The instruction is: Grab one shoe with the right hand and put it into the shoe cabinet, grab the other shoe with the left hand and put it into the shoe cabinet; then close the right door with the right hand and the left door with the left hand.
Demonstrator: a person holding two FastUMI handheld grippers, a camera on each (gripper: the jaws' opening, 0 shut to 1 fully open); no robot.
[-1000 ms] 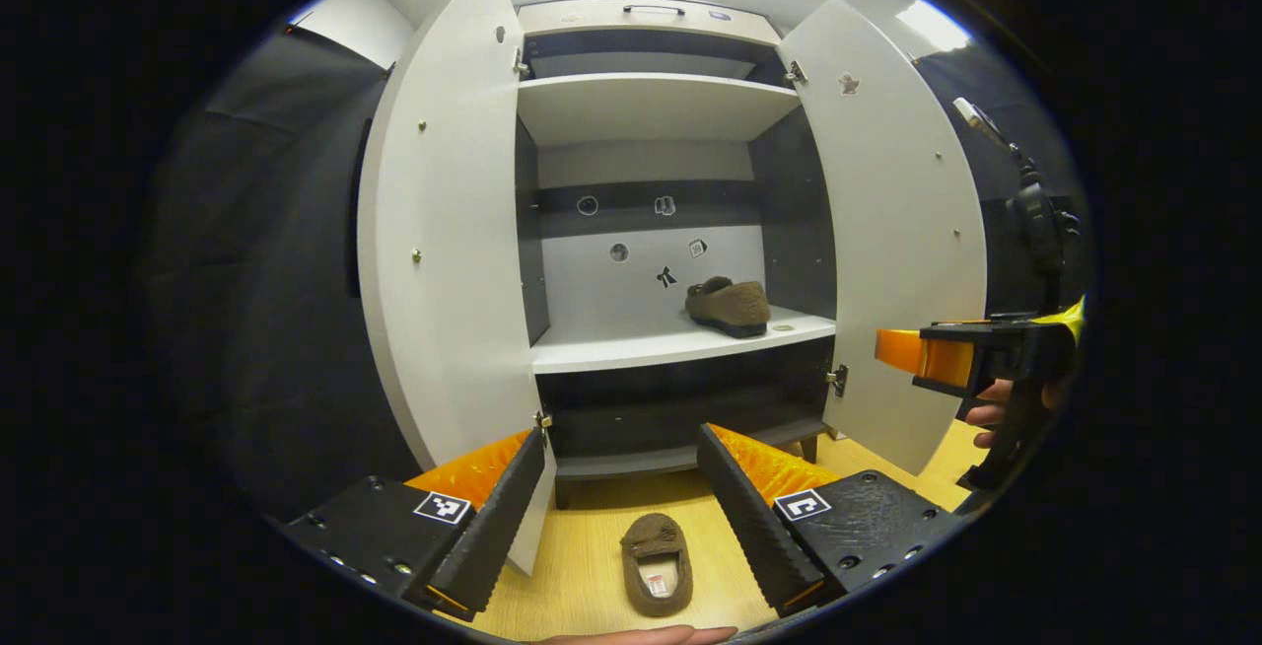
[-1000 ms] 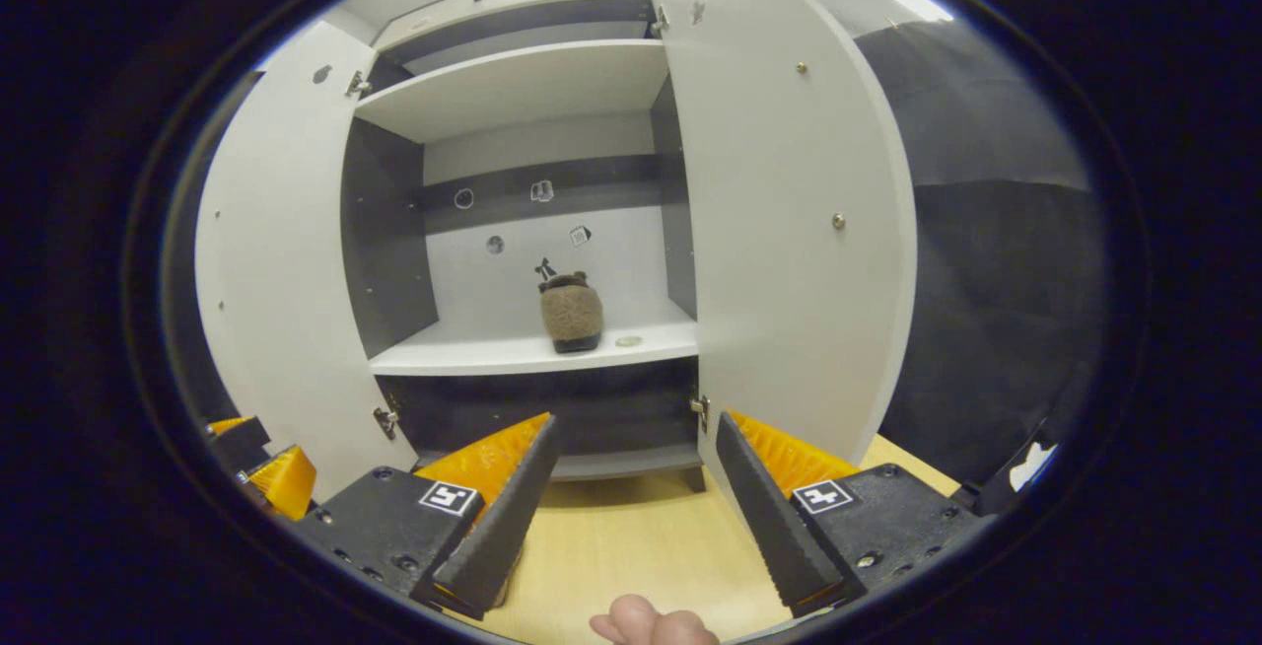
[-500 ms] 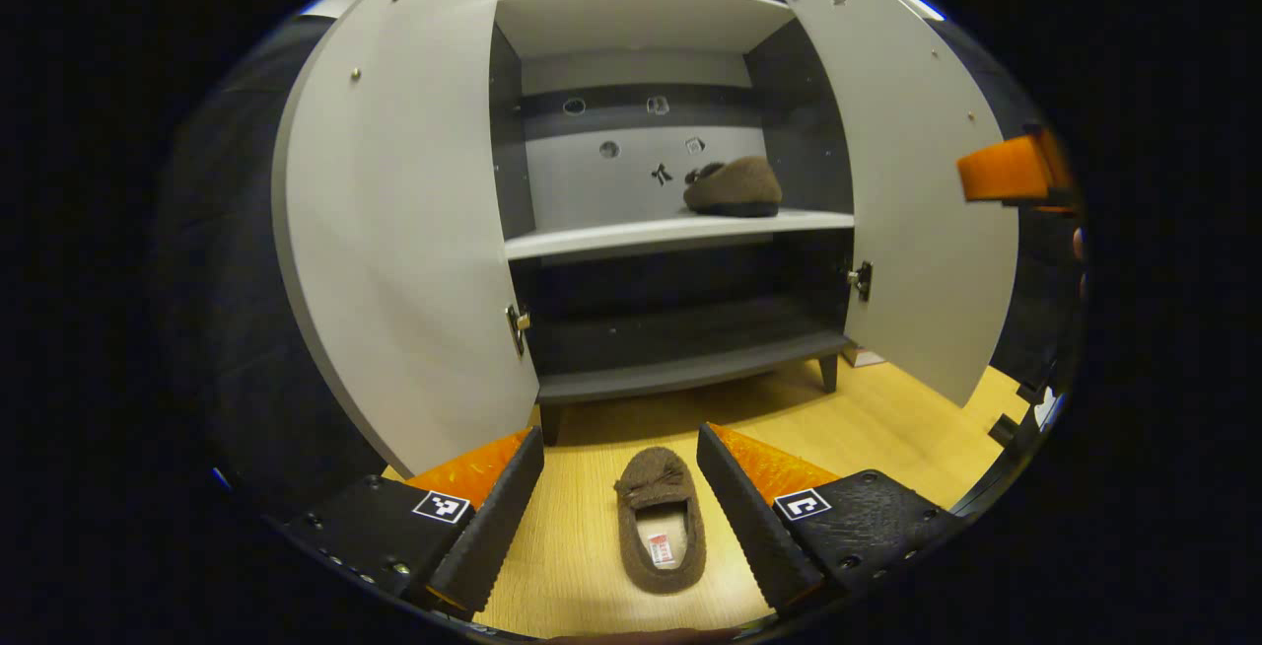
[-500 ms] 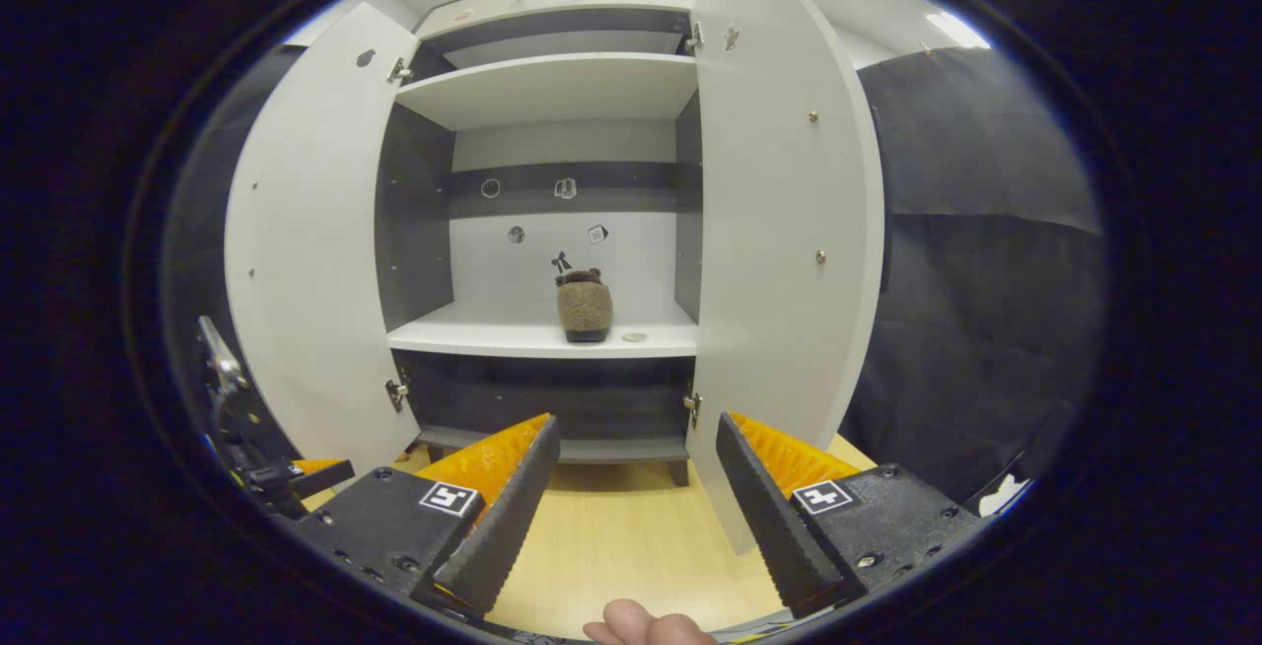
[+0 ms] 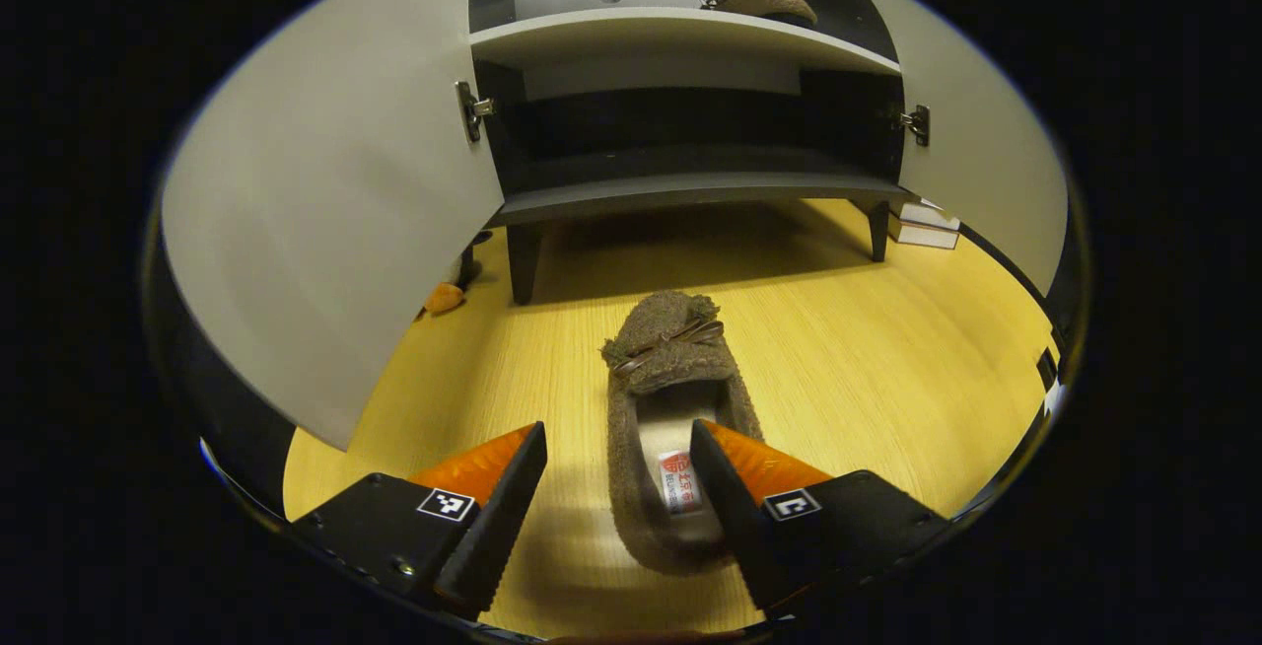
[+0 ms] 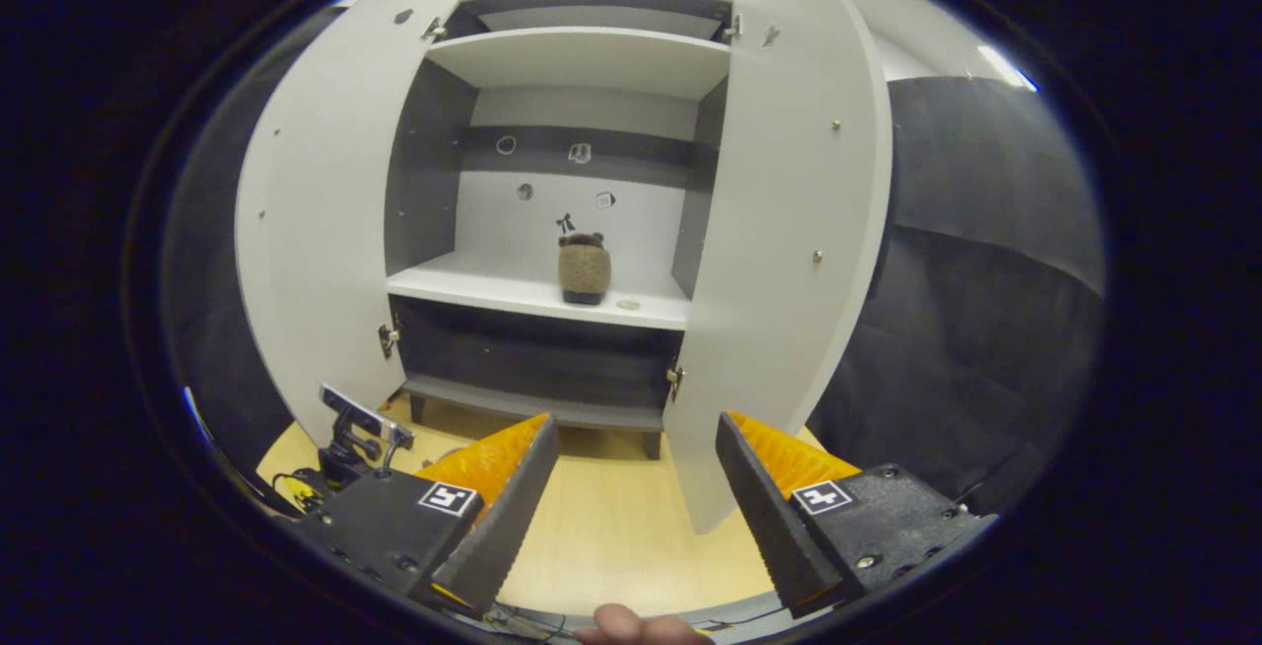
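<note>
A: Since one second ago the left gripper (image 5: 616,502) has come down low over the wooden floor (image 5: 887,369), and the brown fuzzy slipper with a small bow (image 5: 666,408) now looks much bigger in the left gripper view. Is it held already?

B: Not yet, I think. The jaws are wide apart and hold nothing. The finger at 5 o'clock (image 5: 735,487) is over the heel opening, while the other finger (image 5: 493,497) stands beside the slipper, over bare floor.

A: Why so low and open?

B: Probably to take the slipper's side wall between the fingers. Its toe points to 12 o'clock, toward the white and dark grey shoe cabinet (image 5: 690,112).

A: And the right gripper (image 6: 636,502)?

B: Also open and empty, held back from the cabinet. The second brown slipper (image 6: 584,268) already stands on the white middle shelf (image 6: 473,288), at 12 o'clock from it. The white left door (image 6: 306,231) and white right door (image 6: 789,231) stand open, so the shelf stays free for the second shoe.
</note>
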